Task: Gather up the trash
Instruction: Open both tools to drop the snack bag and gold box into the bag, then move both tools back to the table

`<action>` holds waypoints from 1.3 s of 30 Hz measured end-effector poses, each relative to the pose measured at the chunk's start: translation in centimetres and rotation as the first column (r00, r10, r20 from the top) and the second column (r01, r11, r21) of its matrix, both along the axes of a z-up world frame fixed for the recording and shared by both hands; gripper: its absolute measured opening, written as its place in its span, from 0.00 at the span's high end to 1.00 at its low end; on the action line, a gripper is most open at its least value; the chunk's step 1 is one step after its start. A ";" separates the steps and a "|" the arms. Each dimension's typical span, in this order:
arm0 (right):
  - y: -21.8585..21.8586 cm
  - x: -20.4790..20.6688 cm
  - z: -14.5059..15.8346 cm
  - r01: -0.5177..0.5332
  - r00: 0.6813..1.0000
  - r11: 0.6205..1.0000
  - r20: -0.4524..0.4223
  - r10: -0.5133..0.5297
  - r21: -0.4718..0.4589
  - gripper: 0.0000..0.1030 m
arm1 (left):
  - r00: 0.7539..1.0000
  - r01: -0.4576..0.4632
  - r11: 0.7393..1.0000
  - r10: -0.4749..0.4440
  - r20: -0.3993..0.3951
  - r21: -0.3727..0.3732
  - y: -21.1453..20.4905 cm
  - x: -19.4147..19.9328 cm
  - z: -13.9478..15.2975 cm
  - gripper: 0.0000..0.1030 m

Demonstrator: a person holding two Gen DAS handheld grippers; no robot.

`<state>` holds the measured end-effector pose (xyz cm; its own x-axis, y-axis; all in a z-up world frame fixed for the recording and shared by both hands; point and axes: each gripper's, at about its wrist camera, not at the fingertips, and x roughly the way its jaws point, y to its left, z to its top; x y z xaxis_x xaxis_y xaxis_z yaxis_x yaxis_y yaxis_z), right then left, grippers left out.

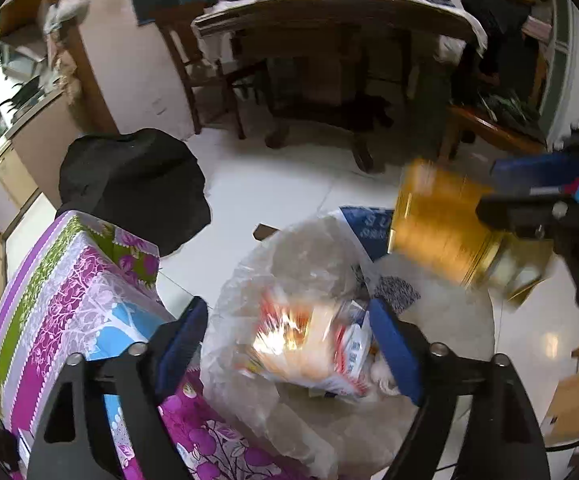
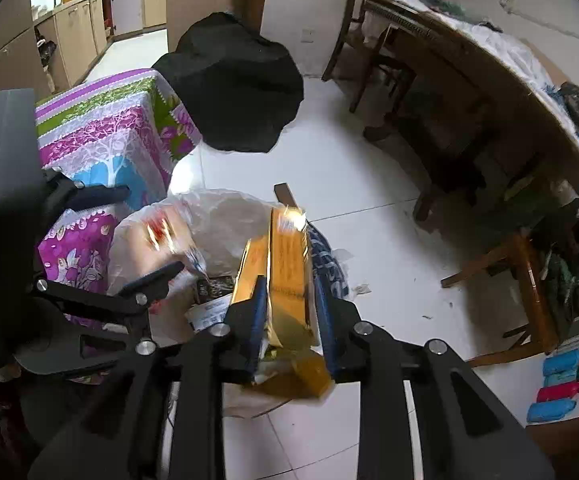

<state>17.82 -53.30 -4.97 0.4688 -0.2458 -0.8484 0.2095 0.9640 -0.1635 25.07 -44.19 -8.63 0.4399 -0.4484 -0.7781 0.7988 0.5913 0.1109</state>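
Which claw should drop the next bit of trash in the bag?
Right. The right claw is shut on the crumpled gold cardboard box, just above the clear plastic trash bag. The left claw is open, holding nothing.

Both grippers share one build. The left gripper (image 1: 287,344) has matte black angular arms with triangular cut-outs, round silver screw heads at the joints, and dark blue pads (image 1: 393,350) lining the jaws. The right gripper (image 2: 289,312) repeats the black frame, silver screws and blue pads (image 2: 258,312).
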 end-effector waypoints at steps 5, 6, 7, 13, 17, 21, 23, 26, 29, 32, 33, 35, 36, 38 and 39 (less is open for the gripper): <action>-0.2 0.1 -0.2 0.011 1.000 1.000 0.005 -0.011 0.001 0.76 | 1.000 -0.012 1.000 0.012 0.004 0.003 0.4 0.4 0.0 0.18; -0.2 0.0 -0.2 0.011 1.000 1.000 0.005 -0.011 0.003 0.76 | 1.000 -0.012 1.000 0.011 0.011 0.007 0.4 0.3 -0.1 0.18; -0.1 0.0 -0.2 0.012 1.000 1.000 0.004 -0.012 0.001 0.76 | 1.000 -0.011 1.000 0.011 0.018 0.013 0.5 0.2 -0.2 0.18; 0.2 -0.5 -0.8 0.018 1.000 1.000 0.009 -0.018 0.017 0.76 | 0.998 -0.043 0.999 0.043 0.042 0.014 1.2 -0.1 -0.2 0.18; 0.8 -1.1 -1.1 0.025 0.999 0.999 0.034 -0.026 0.024 0.76 | 0.994 -0.051 0.999 0.051 0.092 0.008 2.7 -0.7 0.4 0.18; 2.4 -1.8 -1.2 0.025 0.995 1.000 0.096 -0.027 0.018 0.76 | 0.989 -0.080 0.997 0.078 0.128 0.007 5.2 -1.4 0.7 0.18; 3.1 -2.0 -1.2 0.026 0.992 1.000 0.120 -0.028 0.010 0.76 | 0.986 -0.102 0.995 0.099 0.134 0.012 6.8 -1.4 0.7 0.18; 5.3 -2.2 -1.2 0.023 0.986 0.999 0.167 -0.014 -0.049 0.76 | 0.982 -0.141 0.990 0.139 0.130 0.007 9.6 -1.3 0.8 0.18; 7.8 -2.5 -1.1 -0.005 0.973 0.997 0.228 0.022 -0.077 0.76 | 0.976 -0.193 0.981 0.194 0.102 -0.021 12.9 -1.1 1.1 0.18; 10.3 -2.5 -1.3 -0.052 0.961 0.998 0.271 0.060 -0.039 0.76 | 0.962 -0.250 0.968 0.252 0.105 -0.036 16.6 -1.0 1.5 0.18; 11.3 -2.3 -1.5 -0.068 0.957 0.997 0.279 0.076 -0.039 0.76 | 0.955 -0.274 0.961 0.277 0.109 -0.040 18.3 -1.0 1.6 0.18; 13.4 -2.0 -1.9 -0.101 0.950 0.994 0.291 0.109 -0.041 0.76 | 0.943 -0.309 0.950 0.313 0.111 -0.049 20.8 -0.9 1.7 0.18; 14.7 -1.8 -2.1 -0.133 0.944 0.991 0.302 0.135 -0.026 0.75 | 0.936 -0.329 0.943 0.333 0.112 -0.052 22.1 -0.9 1.8 0.17; 16.4 -1.4 -2.6 -0.169 0.936 0.986 0.313 0.160 0.000 0.71 | 0.919 -0.376 0.925 0.380 0.106 -0.059 25.3 -0.9 1.6 0.17; 17.6 -1.1 -3.0 -0.193 0.931 0.981 0.319 0.177 0.020 0.68 | 0.910 -0.397 0.916 0.401 0.101 -0.062 26.7 -0.9 1.6 0.17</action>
